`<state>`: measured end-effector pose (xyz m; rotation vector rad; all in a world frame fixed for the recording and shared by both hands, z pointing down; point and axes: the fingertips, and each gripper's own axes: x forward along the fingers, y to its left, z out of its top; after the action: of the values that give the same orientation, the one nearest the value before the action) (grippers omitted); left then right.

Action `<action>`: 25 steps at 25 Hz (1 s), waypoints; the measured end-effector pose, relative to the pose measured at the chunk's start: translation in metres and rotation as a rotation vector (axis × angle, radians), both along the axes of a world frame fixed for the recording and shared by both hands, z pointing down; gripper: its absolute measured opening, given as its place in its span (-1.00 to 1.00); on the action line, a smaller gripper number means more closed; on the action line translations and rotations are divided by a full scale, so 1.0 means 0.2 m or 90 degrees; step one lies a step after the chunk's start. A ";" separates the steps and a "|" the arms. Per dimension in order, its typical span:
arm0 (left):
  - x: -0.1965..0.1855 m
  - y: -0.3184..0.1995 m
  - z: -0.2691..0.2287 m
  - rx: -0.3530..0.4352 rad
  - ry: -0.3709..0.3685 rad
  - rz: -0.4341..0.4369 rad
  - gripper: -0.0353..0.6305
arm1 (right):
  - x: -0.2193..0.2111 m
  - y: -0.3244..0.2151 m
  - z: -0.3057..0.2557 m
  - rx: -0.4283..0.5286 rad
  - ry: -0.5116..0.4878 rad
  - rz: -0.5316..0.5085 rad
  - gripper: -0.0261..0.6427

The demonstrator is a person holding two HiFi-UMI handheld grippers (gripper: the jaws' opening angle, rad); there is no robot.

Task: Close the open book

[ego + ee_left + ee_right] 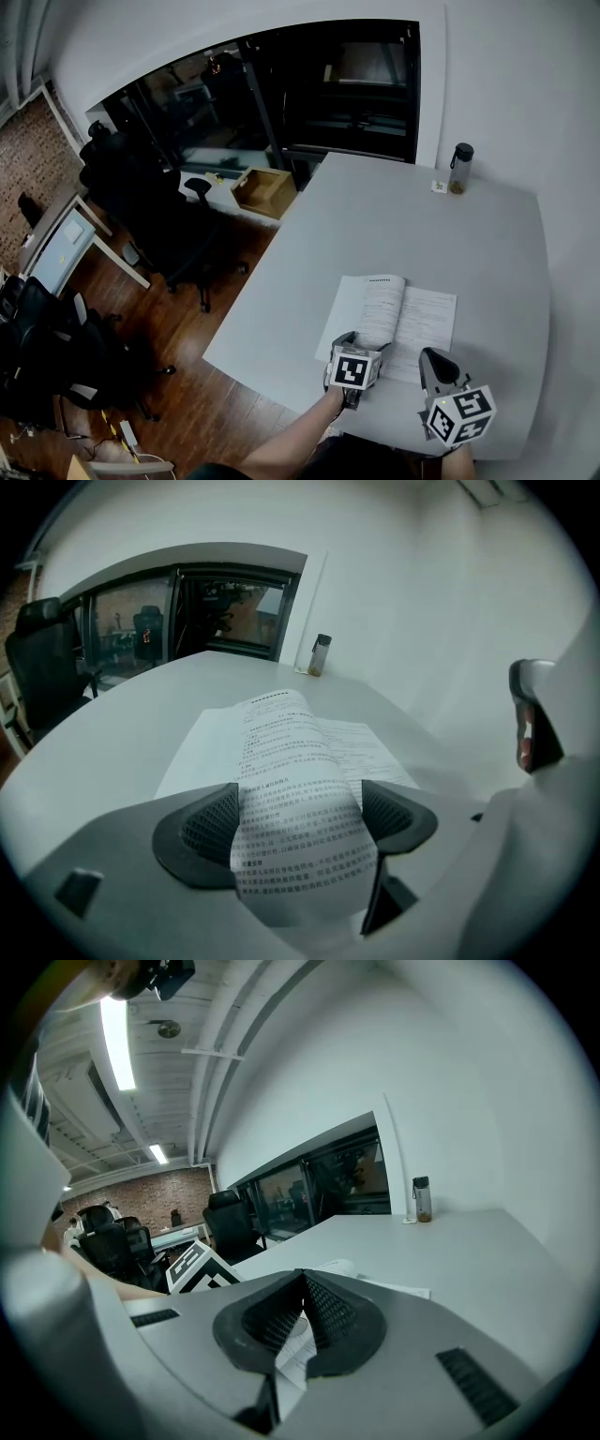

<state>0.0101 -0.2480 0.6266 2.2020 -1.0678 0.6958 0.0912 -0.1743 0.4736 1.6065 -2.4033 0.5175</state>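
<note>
Here the open book [412, 323] lay flat at the near edge of the white table [375, 216], just in front of both tools, its spine running away from the person and its two leaves spread to left and right. On the left, the left gripper [361, 345] sat at the book's near edge by the spine. In the left gripper view its jaws stood apart, released, with a raised printed page [281, 733] bowed up between them and reaching both pads. It looked more cradled than pinched. That page hump rose just left of the spine, so the closing swing would probably have to carry it rightward across the spine, turning about that long axis. The left tool was plainly the nearer one for that job. Further right, the right-hand leaf lay flat. The right gripper [433, 364] hovered at its near corner with its jaws clenched tip to tip on nothing, and only a sliver of paper showed below them. Far off at the table's back right corner stood a water bottle [459, 167], well clear.
</note>
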 end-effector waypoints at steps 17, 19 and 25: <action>0.20 0.07 -0.12 0.079 -0.032 0.079 0.02 | 0.11 0.05 -0.02 0.002 -0.007 0.034 -0.91; 0.25 0.09 -0.16 0.087 -0.017 0.094 0.02 | 0.11 0.05 -0.02 0.002 -0.008 0.037 -0.91; 0.42 0.17 -0.27 0.105 0.033 0.163 0.02 | 0.14 0.07 -0.03 0.005 -0.006 0.049 -0.91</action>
<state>0.0945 -0.2133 0.5718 2.5139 -0.8519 0.6747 0.1188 -0.1597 0.4673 1.7087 -2.3611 0.5298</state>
